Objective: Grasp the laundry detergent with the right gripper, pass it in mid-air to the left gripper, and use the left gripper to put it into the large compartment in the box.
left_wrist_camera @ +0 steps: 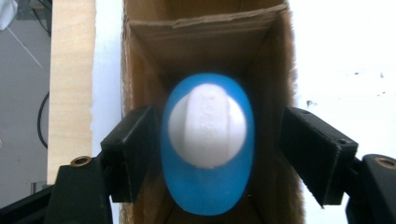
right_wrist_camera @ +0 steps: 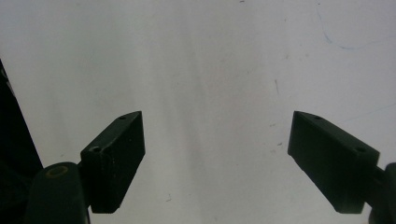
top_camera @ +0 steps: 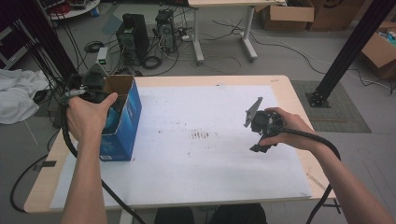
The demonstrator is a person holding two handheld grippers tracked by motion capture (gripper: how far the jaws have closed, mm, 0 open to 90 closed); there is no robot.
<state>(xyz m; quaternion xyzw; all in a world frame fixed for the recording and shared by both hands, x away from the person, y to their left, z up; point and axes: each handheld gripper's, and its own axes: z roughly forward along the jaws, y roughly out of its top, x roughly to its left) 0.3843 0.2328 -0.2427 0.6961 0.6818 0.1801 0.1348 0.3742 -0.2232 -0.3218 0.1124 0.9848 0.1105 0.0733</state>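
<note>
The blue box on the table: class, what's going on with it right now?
A person holds the left gripper over the open top of the blue box at the table's left side. A blue bottle with a white cap stands inside between the open jaws, which do not press on it. The right gripper hangs open over the white sheet, holding nothing.

High view: fixed above the near edge of the white-covered wooden table (top_camera: 196, 182), facing forward and down; takes in the whole top and the floor beyond its far edge.

Left gripper view: rides the left gripper (left_wrist_camera: 219, 154), looks straight down, very close, into the open blue cardboard box (left_wrist_camera: 205, 32) at the table's left edge; the high view shares this box (top_camera: 125, 116).

Right gripper view: rides the right gripper (right_wrist_camera: 217, 163), faces down, close over the white cover near the right edge.
</note>
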